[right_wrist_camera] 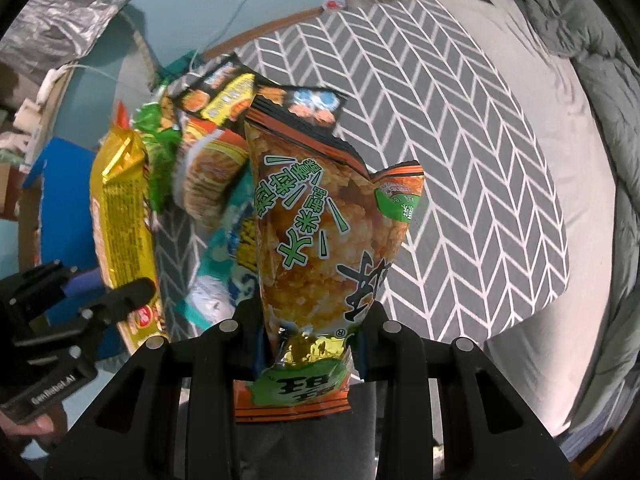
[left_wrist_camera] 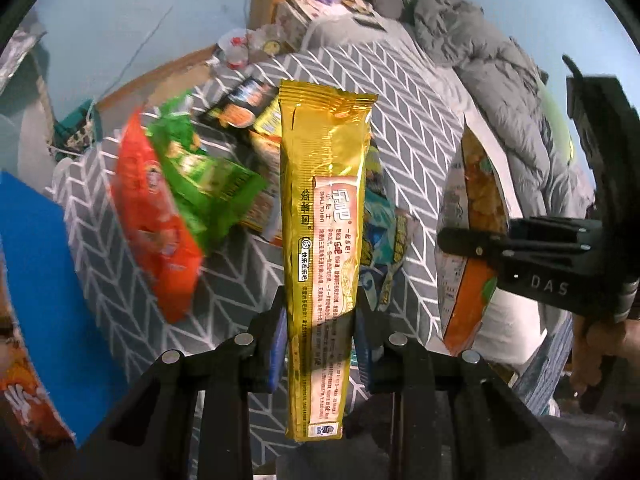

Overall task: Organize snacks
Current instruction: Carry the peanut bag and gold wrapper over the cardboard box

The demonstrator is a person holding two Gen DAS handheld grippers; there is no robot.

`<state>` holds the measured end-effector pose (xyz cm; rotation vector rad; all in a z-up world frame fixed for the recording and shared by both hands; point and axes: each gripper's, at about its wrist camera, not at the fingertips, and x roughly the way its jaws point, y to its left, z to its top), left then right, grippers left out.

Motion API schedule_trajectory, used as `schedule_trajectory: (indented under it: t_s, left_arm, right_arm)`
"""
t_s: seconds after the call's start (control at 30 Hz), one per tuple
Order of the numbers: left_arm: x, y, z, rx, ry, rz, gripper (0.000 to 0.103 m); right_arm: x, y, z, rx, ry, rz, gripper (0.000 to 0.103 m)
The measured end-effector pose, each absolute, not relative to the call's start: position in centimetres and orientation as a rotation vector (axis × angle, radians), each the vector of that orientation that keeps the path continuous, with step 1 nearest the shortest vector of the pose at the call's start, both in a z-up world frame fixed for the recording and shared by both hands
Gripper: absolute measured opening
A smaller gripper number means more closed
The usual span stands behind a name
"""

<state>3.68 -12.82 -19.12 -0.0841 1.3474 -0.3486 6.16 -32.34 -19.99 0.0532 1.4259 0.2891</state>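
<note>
My left gripper [left_wrist_camera: 320, 336] is shut on a long gold snack packet [left_wrist_camera: 324, 208], which hangs lifted above the bed; the same gold packet [right_wrist_camera: 120, 216] shows at the left of the right wrist view, with the left gripper [right_wrist_camera: 132, 292] clamped on it. My right gripper [right_wrist_camera: 310, 336] is shut on an orange rice-cracker bag with green lettering [right_wrist_camera: 324, 240], also lifted. In the left wrist view that orange bag [left_wrist_camera: 472, 216] hangs at the right, pinched by the right gripper [left_wrist_camera: 468, 240]. A pile of snack bags [left_wrist_camera: 192, 184] lies on the bed below.
A grey herringbone blanket [right_wrist_camera: 460, 152] covers the bed, with a grey duvet [left_wrist_camera: 492, 72] bunched at its far side. A blue box [left_wrist_camera: 36, 280] stands at the left. Red [left_wrist_camera: 156, 224], green [left_wrist_camera: 200, 168] and black-and-yellow [right_wrist_camera: 216, 100] bags lie heaped. A hand [left_wrist_camera: 600, 344] holds the right gripper.
</note>
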Motion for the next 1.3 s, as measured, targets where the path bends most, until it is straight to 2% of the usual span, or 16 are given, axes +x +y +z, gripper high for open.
schedule_trajectory:
  t_s: [1.07, 1.3]
  left_arm:
    - [0.9, -3.6, -9.0, -0.326, 1.095, -0.034, 0.029]
    - [-0.3, -0.7, -8.2, -0.37, 1.053, 0.039, 0.029]
  right_arm:
    - [7.9, -20.6, -11.2, -0.153, 1.247, 0.638, 0.031]
    - [8.0, -16.9, -10.4, -0.197, 1.226, 0.732, 0.031]
